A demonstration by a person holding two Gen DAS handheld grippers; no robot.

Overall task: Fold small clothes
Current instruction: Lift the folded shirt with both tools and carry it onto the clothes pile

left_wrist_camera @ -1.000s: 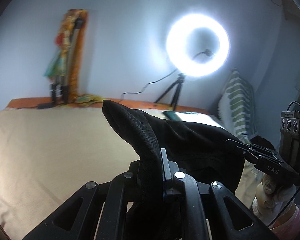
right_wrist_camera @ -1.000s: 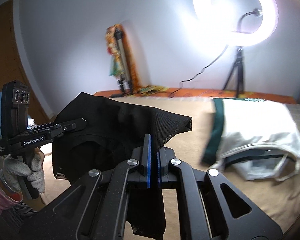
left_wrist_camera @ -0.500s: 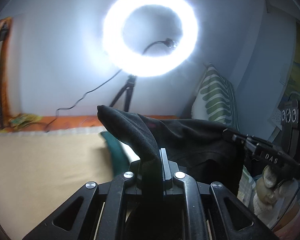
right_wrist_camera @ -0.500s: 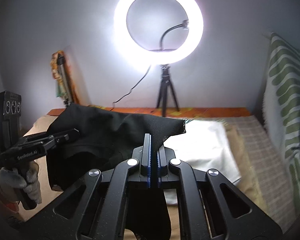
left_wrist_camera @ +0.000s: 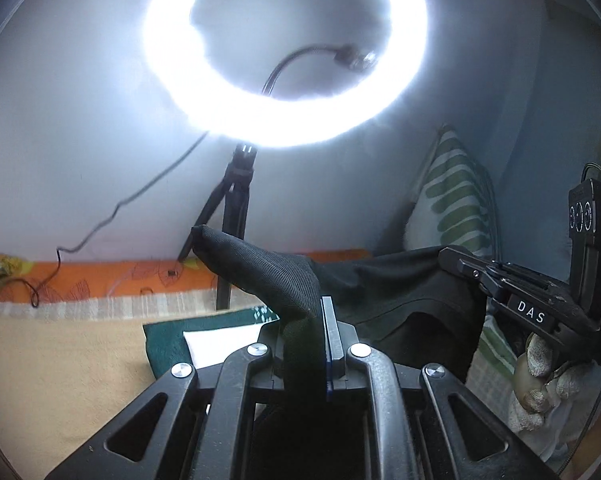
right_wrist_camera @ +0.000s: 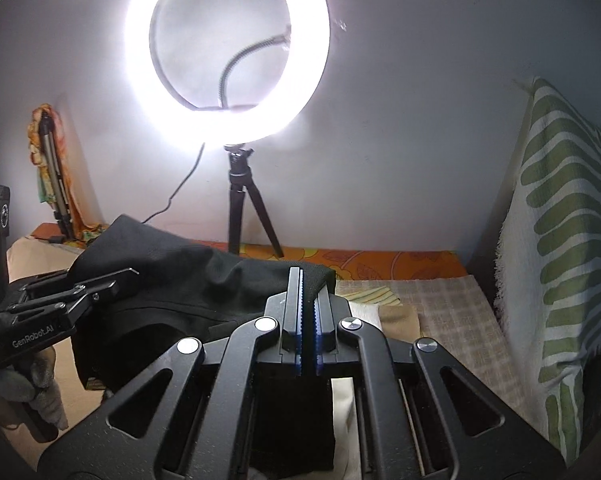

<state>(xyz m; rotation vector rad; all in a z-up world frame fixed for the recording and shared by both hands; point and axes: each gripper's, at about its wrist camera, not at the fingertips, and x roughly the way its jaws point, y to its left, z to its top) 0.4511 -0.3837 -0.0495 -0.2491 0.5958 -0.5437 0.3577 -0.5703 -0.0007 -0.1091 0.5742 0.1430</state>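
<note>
Scene: A person is carrying a black garment (left_wrist_camera: 400, 292) above a bed (left_wrist_camera: 60, 360), one corner in each handheld claw, with a ring light (right_wrist_camera: 226, 52) on a tripod blazing against the wall ahead.
Left claw: The left claw (left_wrist_camera: 314, 332) is pinching a ribbed corner of the black garment, its jaws nearly together with only the thickness of cloth between them; the corner is poking up past the tips.
Right claw: The right claw (right_wrist_camera: 307, 312) is clamping the opposite corner, blue-lined jaws closed tight on the fabric, which is draping down behind and below them.
Why held so: Gripping two corners apart is keeping the top edge stretched and the body of the cloth hanging free, which looks like a carry rather than a crease being made.
Garment position: It is hanging in the air between the two claws, clear of the beige bedding, not lying flat anywhere.
Likely destination: A white folded item (left_wrist_camera: 220, 340) with a dark green border is lying on the bed just ahead of the left claw; the black piece is probably heading to that side, perhaps onto or beside it.
Surroundings: A green-striped pillow (right_wrist_camera: 568, 240) is leaning at the right end of the bed; gloved hands are gripping both handles.
Risk: The slack middle is sagging, so the cloth may bunch when lowered.
</note>
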